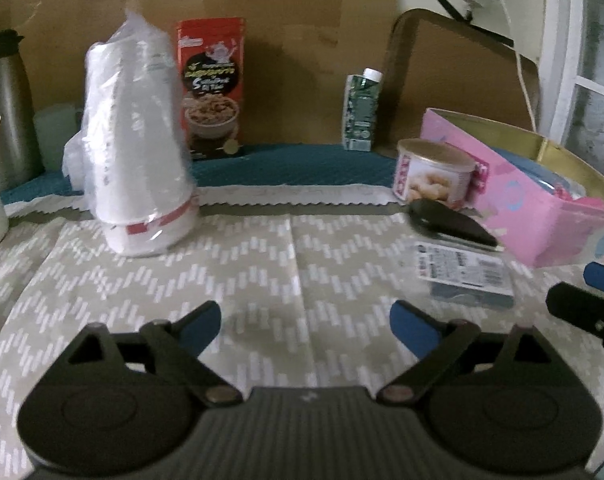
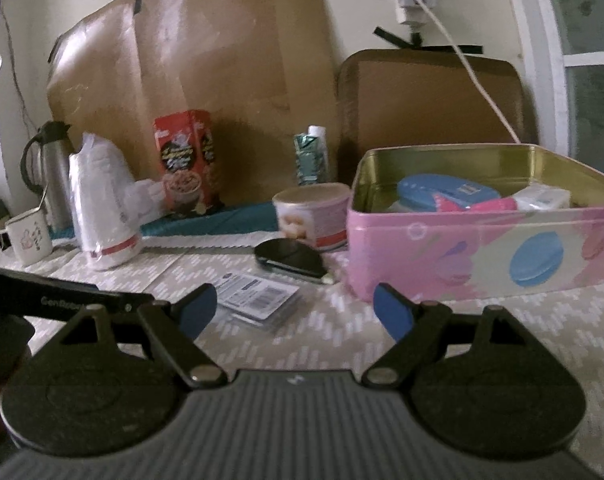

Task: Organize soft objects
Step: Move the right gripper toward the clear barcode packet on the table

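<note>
Both views are showing motion blur, so label text is mostly unreadable. The pink tin (image 1: 542, 220) is getting cut off at the right edge of the left wrist view; the right wrist view is showing it whole (image 2: 482, 248). Contents are only partly visible over the rim: a blue pouch (image 2: 446, 190), something pink (image 2: 474, 204), and a white soft pack (image 2: 542, 196). Can't tell what's sitting under them.

Left gripper (image 1: 306, 324) is hovering low over the patterned tablecloth (image 1: 261, 272), fingers spread wide, holding nothing. Right gripper (image 2: 293, 312) is likewise spread wide and holding nothing, pointing at the tin's near left corner. Part of the right gripper is poking into the left view's right edge; the left one's black body is crossing the right view's left edge.

A flat clear packet with a barcode label (image 2: 257, 294) is lying on the cloth just ahead of the right gripper, between both tools, near a black oval case (image 2: 289, 258). Case is sitting just beside the tin, in front of a round can (image 2: 312, 216).

Further left: a bagged stack of white cups (image 1: 137, 152) standing upright, a red cereal box (image 1: 211, 88) and a small green carton (image 1: 360, 112) against the cardboard backing (image 2: 221, 72), a steel flask (image 2: 53, 168), a white mug (image 2: 25, 236).
</note>
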{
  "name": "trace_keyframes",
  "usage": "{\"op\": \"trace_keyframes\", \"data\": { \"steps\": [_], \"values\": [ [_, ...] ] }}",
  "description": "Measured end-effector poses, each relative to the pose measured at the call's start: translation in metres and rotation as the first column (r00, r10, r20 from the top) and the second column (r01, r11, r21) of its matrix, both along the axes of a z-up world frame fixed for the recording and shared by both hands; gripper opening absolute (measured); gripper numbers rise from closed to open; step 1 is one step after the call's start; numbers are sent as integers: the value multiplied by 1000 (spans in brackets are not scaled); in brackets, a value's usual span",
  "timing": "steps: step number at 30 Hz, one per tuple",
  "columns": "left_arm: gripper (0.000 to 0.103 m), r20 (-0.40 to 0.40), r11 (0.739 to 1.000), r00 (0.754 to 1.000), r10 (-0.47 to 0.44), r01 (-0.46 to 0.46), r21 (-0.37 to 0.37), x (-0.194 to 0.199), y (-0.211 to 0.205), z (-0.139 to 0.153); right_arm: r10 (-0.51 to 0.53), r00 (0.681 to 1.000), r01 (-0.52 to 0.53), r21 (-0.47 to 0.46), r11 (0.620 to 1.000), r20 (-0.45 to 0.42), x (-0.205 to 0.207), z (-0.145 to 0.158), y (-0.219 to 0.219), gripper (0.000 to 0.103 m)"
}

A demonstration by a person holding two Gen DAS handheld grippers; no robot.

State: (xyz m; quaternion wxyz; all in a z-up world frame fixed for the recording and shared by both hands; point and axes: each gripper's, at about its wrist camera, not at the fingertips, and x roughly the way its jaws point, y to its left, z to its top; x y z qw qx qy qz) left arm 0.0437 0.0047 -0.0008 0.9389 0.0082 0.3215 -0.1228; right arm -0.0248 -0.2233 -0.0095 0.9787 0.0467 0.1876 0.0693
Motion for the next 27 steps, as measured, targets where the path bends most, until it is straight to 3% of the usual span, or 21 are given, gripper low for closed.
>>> {"op": "trace_keyframes", "data": {
  "steps": [12, 27],
  "values": [
    [100, -1, 1000, 1000, 25, -25, 4, 5, 6, -6, 27, 999, -28, -18, 999, -46, 7, -7, 11, 87],
    [102, 3, 1000, 1000, 24, -24, -13, 5, 7, -7, 61, 996, -60, 22, 998, -64, 10, -10, 8, 87]
  ]
}}
